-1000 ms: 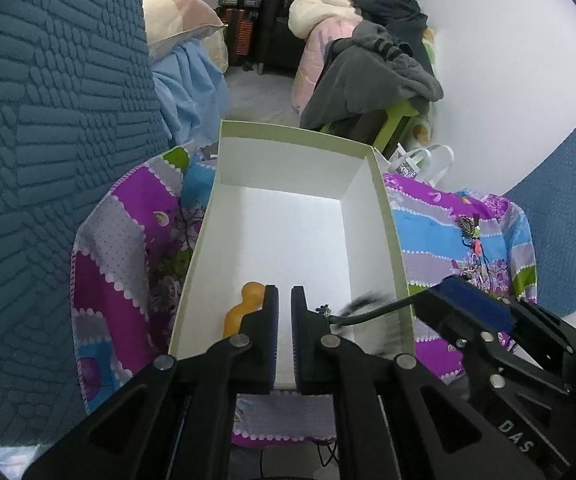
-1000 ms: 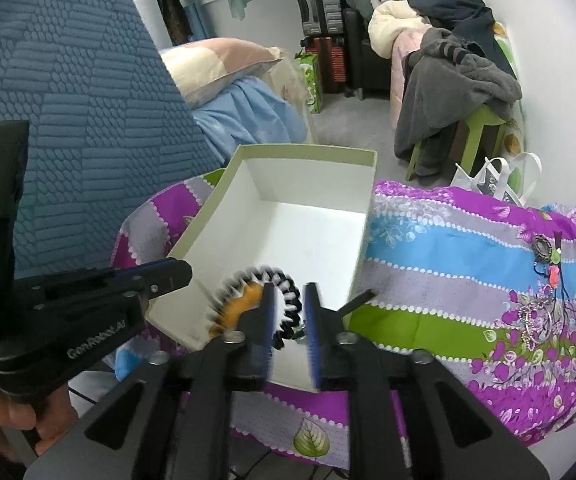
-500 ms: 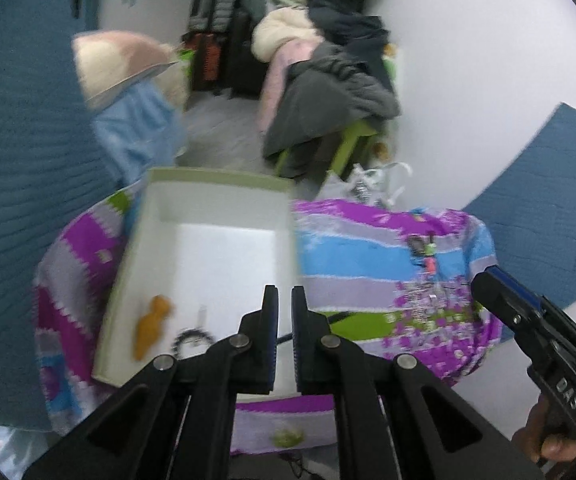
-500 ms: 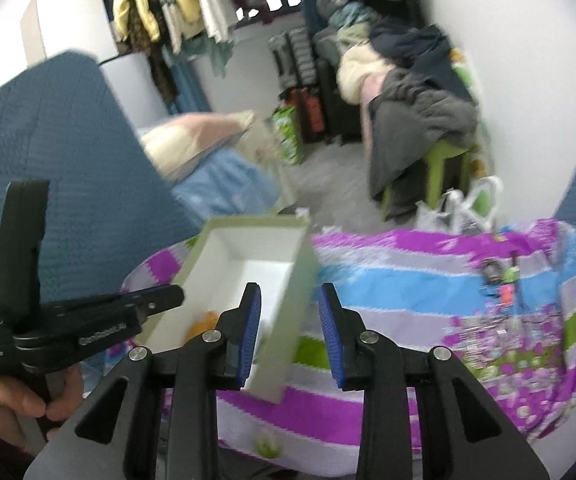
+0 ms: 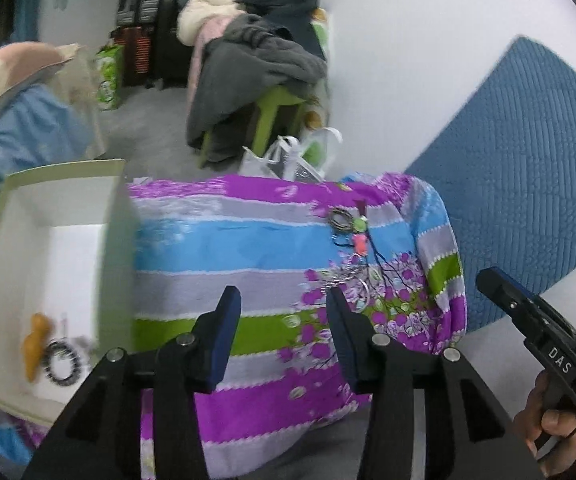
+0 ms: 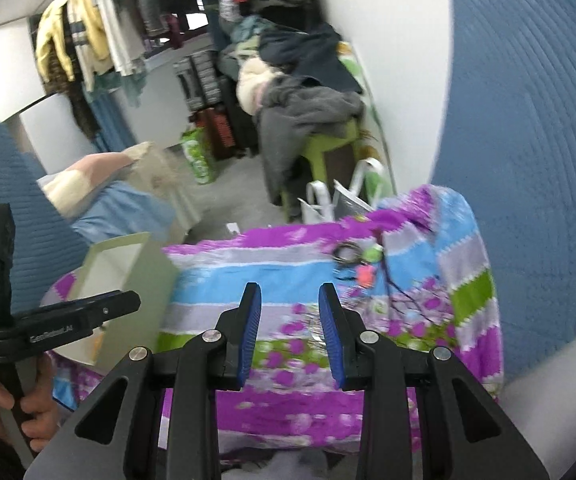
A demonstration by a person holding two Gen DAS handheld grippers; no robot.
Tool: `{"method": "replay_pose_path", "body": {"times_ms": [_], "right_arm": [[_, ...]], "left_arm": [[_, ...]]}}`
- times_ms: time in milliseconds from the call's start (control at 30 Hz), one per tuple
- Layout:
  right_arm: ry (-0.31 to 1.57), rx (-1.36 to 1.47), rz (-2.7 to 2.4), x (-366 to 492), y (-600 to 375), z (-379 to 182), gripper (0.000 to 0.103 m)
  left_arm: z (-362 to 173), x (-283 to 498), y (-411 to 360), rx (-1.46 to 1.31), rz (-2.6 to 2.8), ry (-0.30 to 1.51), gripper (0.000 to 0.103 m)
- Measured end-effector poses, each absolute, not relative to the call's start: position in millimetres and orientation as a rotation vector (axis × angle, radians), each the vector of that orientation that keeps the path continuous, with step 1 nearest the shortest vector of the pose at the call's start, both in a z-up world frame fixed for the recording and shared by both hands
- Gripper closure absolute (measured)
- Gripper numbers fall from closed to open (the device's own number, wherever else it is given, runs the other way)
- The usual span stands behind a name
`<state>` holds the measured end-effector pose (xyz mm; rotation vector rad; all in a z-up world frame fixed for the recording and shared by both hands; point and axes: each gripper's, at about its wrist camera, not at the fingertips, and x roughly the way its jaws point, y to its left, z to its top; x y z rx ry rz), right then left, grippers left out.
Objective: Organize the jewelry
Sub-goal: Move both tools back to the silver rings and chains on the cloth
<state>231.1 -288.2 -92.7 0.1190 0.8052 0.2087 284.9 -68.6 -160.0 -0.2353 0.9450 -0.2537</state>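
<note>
Jewelry (image 5: 350, 236) strewn on striped cloth (image 5: 247, 248) — both grippers' fingers spread, empty.

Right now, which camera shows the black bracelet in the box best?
The left wrist view: the bracelet lies in plain sight on the box floor beside an orange piece. In the right wrist view the box wall and the left gripper hide it.
</note>
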Motion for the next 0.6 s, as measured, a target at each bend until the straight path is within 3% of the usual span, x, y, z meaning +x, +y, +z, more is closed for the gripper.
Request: {"method": "replay_pose_path", "body": {"times_ms": [233, 333, 600], "right_arm": [[0.887, 0.127, 0.202, 257, -332, -148, 0.078], [0.933, 0.122, 0.219, 270, -337, -177, 0.088], [1.014, 0.068, 0.292, 307, -328, -248, 0.089]], "left_arm": [[-208, 318, -112, -0.179, -0.318, 0.999, 0.059], [-227, 331, -123, -0.174, -0.358, 1.016, 0.061], [-267, 355, -140, -0.150, -0.400, 1.064, 0.062]]}}
